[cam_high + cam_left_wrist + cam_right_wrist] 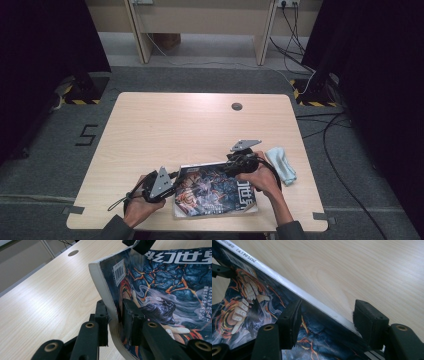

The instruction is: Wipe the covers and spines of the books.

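I held the left tongs [113, 322] tight on the thin magazine with the dark blue and orange picture cover [215, 191]. The two black pads pinched its pale edge near one corner, and the pages bent up in a curve where I squeezed them. On the cover just past those tongs I saw a small white barcode label [119, 272].

The magazine lay flat on the light wooden table [165, 130], close to my side of it, between my two hands. My left hand [137, 207] sat at one end of the magazine and my right hand [264, 179] at the other.

My right tongs [327, 321] stood apart. One pad hung over the picture cover and the other pad hung over the bare wood, with the magazine's white edge running between them. The pads did not press on it, so those tongs held nothing.

Just beside the right tongs, on the side away from the magazine, lay a small light blue cloth [281, 164], bunched up on the table. Far past both tongs, near the back edge of the table, I saw a round grey hole cap [237, 106].
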`<state>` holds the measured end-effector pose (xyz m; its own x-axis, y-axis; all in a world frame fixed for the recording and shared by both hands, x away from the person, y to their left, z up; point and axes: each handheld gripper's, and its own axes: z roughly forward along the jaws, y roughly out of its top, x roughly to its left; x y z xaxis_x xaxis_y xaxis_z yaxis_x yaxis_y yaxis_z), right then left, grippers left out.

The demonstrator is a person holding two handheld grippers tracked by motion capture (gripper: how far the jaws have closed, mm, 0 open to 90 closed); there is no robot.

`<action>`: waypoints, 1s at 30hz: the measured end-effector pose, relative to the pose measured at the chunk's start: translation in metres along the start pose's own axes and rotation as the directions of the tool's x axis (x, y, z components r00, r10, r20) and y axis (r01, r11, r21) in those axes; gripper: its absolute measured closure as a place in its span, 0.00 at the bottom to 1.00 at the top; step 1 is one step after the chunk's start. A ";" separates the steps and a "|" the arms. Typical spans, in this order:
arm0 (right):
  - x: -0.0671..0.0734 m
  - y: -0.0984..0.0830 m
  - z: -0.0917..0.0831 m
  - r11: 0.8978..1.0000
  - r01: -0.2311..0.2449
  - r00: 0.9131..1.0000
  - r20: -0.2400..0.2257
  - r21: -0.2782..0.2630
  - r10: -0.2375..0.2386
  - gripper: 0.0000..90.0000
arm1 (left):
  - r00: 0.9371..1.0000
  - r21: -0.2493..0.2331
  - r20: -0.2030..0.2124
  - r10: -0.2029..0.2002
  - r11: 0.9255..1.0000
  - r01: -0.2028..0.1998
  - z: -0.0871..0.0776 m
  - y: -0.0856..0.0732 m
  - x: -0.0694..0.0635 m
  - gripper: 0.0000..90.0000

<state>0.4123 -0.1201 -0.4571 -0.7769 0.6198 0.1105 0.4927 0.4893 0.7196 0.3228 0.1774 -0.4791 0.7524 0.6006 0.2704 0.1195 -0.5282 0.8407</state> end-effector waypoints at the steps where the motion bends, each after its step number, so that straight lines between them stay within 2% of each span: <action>1: 0.001 0.001 0.002 1.000 0.012 1.000 0.004 0.004 -0.012 0.44 | 1.000 0.000 0.000 0.000 1.000 0.000 0.000 0.000 0.000 0.83; 5: 0.003 0.001 0.002 0.999 0.047 0.999 0.014 0.017 -0.048 0.48 | 1.000 -0.002 -0.004 -0.002 1.000 0.002 0.000 0.000 0.001 0.83; 8: 0.004 0.000 -0.002 0.997 0.073 0.997 0.010 0.026 -0.073 0.55 | 1.000 0.006 -0.016 -0.005 1.000 0.005 0.000 0.000 0.003 0.83; 11: 0.008 -0.001 -0.006 0.995 0.099 0.994 -0.042 0.032 -0.098 0.63 | 0.999 0.015 -0.027 -0.018 1.000 0.019 0.002 -0.002 0.007 0.83; 15: 0.016 -0.002 -0.008 0.986 0.152 0.987 -0.063 0.072 -0.147 0.67 | 0.999 0.019 -0.027 -0.028 0.999 0.029 0.002 -0.003 0.009 0.81; 19: 0.017 -0.003 -0.006 0.984 0.164 0.983 -0.091 0.074 -0.157 0.70 | 0.999 0.003 -0.018 -0.037 0.999 0.037 0.001 -0.003 0.011 0.81; 22: 0.020 -0.004 -0.001 0.983 0.172 0.976 -0.144 0.070 -0.161 0.71 | 1.000 -0.004 -0.015 -0.014 1.000 0.014 0.002 -0.002 0.011 0.80; 30: 0.033 -0.005 0.014 0.976 0.200 0.959 -0.221 0.088 -0.177 0.80 | 1.000 -0.019 -0.009 0.001 1.000 -0.001 0.002 0.002 0.009 0.80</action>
<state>0.3900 -0.0938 -0.4660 -0.9188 0.3724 0.1305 0.3599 0.6551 0.6643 0.3313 0.1809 -0.4755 0.7467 0.6053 0.2757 0.1063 -0.5179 0.8488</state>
